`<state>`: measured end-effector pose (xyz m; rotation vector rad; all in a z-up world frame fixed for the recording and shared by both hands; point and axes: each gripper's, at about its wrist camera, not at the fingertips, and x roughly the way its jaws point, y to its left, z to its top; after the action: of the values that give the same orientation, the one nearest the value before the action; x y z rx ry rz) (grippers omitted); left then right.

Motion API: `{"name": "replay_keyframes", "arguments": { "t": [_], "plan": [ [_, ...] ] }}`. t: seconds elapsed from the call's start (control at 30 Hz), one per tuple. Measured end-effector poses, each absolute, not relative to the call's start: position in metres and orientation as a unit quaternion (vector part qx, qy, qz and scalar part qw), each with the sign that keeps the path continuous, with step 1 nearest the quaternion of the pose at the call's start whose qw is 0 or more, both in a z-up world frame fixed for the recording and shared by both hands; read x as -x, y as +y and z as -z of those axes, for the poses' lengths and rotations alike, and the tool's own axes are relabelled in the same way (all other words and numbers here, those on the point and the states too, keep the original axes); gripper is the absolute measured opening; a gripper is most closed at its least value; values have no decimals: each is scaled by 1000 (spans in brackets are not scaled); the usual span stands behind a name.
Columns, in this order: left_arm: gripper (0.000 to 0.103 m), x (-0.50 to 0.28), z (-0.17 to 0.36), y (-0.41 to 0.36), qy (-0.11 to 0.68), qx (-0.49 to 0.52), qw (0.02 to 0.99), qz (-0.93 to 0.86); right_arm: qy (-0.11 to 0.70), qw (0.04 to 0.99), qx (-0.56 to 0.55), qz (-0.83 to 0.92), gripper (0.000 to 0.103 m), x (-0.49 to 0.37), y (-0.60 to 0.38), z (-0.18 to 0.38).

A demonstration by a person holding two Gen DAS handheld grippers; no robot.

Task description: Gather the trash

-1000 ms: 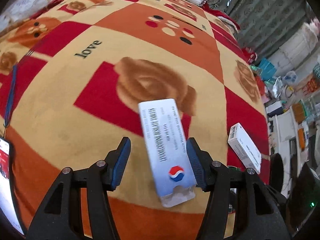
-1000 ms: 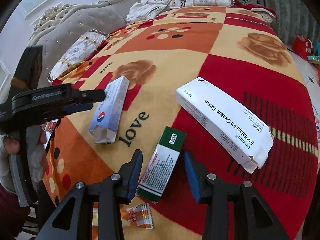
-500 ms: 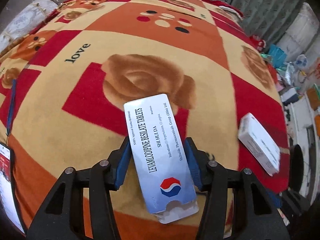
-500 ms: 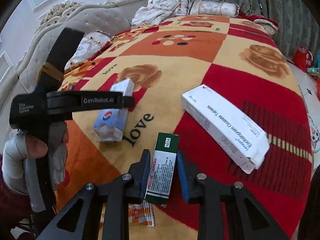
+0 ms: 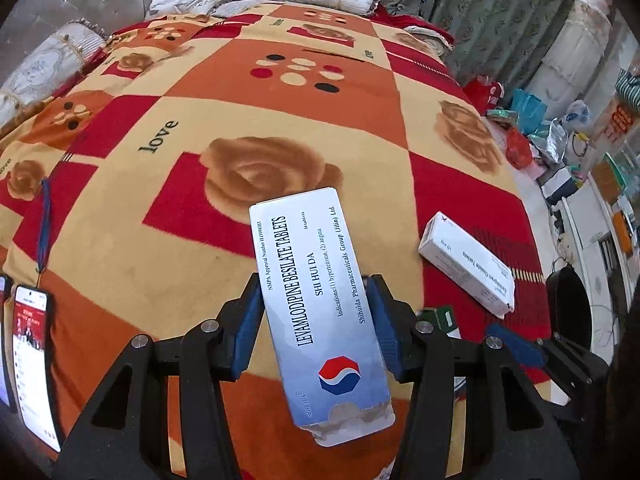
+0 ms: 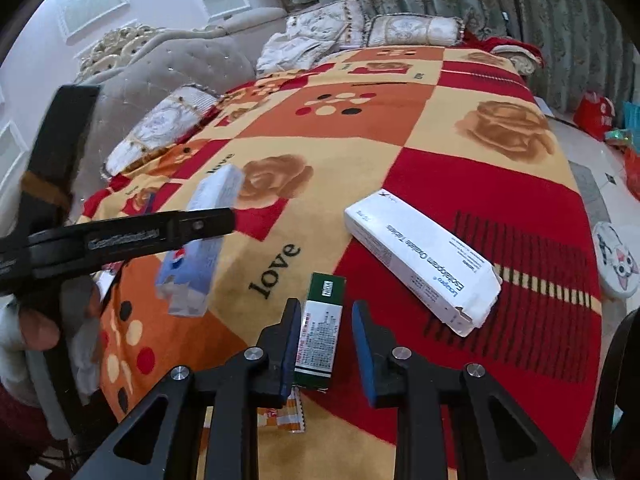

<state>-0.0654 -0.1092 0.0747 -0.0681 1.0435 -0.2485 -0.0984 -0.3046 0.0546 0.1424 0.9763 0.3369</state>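
Note:
My left gripper [image 5: 316, 308] is shut on a pale blue tablet box [image 5: 316, 304] and holds it above the patterned blanket; the box also shows in the right wrist view [image 6: 200, 240], lifted off the bed. My right gripper [image 6: 326, 320] stands around a small green and white box [image 6: 320, 336] that lies on the blanket. The left pad touches the box; a gap shows between the box and the right pad. A long white tablet box [image 6: 424, 268] lies to the right, also in the left wrist view [image 5: 466, 264].
An orange and white candy wrapper [image 6: 286, 416] lies at the bed's near edge under my right gripper. Phones [image 5: 32, 364] hang at the left edge. Pillows [image 6: 412, 30] line the headboard. Bags and clutter [image 5: 520, 140] fill the floor on the right.
My left gripper closed on the blue box and lifted it off the blanket. My right gripper moved forward over the green box, narrowed around it, then the right jaw widened slightly.

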Motion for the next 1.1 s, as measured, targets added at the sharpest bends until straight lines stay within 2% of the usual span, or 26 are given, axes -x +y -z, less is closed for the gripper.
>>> {"name": "replay_keyframes", "arguments": {
  "t": [0.03,0.2,0.27,0.87,1.1],
  "plan": [
    [50,67,-75,-108,498,33,858,118,471,864,-64,-164,40,96,-301,-52],
    [50,72,-74,-101,500,34,858,116,495,851,-58,-163,39,83,-290,-31],
    [50,73,-75,-100,501,36,857,117,501,847,-53,-167,25,80,-287,-26],
    [50,96,-110,-171,479,-3,857,190,434,887,-66,-141,24,121,-342,-87],
    [50,103,-112,-189,479,-15,855,197,436,888,-83,-121,24,128,-363,-84]
  ]
}}
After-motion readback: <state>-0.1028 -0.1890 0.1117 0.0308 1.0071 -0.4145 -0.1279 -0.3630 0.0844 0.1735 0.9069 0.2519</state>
